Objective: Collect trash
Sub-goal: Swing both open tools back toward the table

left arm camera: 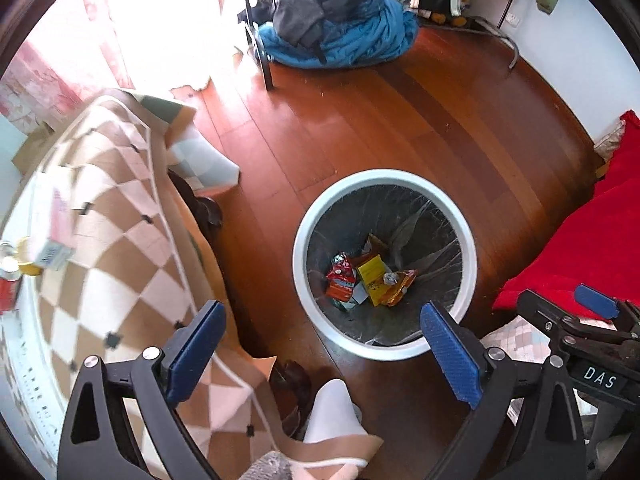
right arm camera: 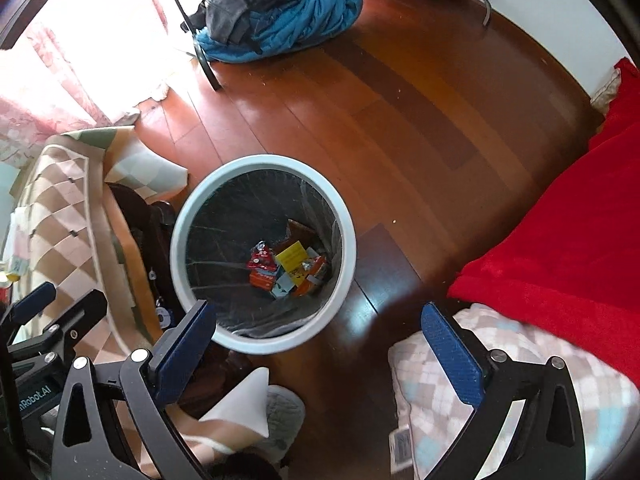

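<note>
Both the left claw [left arm camera: 322,354] and right claw [right arm camera: 318,354] hang spread and empty above the bin [left arm camera: 472,236], which already holds wrappers [left arm camera: 366,278]. A box [left arm camera: 54,236] and cans [left arm camera: 9,276] remain on the worktop [left arm camera: 120,216].

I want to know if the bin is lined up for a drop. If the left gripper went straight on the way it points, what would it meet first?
Probably the trash bin: the open left gripper points down at its near rim, wrappers beyond. Nothing shows between, though depth is unclear.
</note>
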Demonstrator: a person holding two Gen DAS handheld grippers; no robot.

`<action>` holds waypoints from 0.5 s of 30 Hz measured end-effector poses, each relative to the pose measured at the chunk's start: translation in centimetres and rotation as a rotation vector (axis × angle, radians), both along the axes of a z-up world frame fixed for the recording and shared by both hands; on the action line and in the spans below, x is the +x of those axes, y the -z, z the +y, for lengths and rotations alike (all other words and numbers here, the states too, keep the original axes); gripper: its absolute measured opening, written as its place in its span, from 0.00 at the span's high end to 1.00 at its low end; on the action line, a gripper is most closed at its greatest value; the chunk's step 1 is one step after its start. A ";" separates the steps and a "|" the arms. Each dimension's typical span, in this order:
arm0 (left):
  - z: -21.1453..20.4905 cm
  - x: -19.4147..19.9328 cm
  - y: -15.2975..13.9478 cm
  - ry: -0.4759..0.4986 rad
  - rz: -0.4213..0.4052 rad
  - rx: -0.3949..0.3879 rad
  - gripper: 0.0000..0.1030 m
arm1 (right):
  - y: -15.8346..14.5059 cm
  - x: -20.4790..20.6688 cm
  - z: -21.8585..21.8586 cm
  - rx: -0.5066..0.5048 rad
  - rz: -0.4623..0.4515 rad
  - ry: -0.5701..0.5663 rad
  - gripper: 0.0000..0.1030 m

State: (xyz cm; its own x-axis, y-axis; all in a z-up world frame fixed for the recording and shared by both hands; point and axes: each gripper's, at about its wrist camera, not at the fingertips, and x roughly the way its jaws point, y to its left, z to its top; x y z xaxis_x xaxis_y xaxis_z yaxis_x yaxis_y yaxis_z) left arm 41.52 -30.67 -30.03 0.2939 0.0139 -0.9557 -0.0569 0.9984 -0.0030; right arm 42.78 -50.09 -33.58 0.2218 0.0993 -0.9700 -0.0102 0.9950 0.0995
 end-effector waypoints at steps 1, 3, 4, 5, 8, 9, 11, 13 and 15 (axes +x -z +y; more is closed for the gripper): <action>0.1 -0.5 -0.7 0.001 -0.012 0.002 0.03 | -1.0 -0.6 0.1 -0.004 -0.015 -0.002 0.00; 0.3 -1.5 -2.4 -0.002 -0.043 0.007 0.03 | -2.7 -1.5 0.2 -0.014 -0.040 -0.009 0.00; 0.4 -1.9 -3.2 -0.001 -0.057 0.005 0.03 | -3.7 -2.1 0.2 -0.019 -0.055 -0.010 0.00; 0.5 -2.3 -3.9 -0.002 -0.067 0.004 0.03 | -4.7 -2.6 0.3 -0.018 -0.068 -0.012 0.00; 0.9 -3.8 -6.3 -0.004 -0.113 -0.001 0.03 | -7.7 -4.2 0.8 -0.017 -0.110 -0.014 0.00; 1.1 -4.4 -7.2 -0.006 -0.130 -0.001 0.03 | -8.6 -4.6 1.0 -0.019 -0.124 -0.014 0.00; 1.4 -5.4 -8.7 -0.011 -0.157 -0.007 0.03 | -10.6 -5.8 1.3 -0.022 -0.156 -0.014 0.00; 1.9 -6.6 -10.1 -0.015 -0.187 -0.010 0.03 | -12.5 -6.9 1.7 -0.015 -0.186 -0.012 0.00; 2.4 -7.7 -11.6 -0.020 -0.219 -0.013 0.03 | -14.1 -7.9 2.3 -0.016 -0.209 -0.012 0.00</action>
State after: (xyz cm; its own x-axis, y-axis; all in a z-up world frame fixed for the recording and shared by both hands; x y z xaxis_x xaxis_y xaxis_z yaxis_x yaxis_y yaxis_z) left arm 33.78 -28.25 -18.40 0.4939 0.0097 -0.8695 -0.0736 0.9968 -0.0306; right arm 34.88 -47.79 -19.49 0.4170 0.0875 -0.9047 -0.0403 0.9962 0.0778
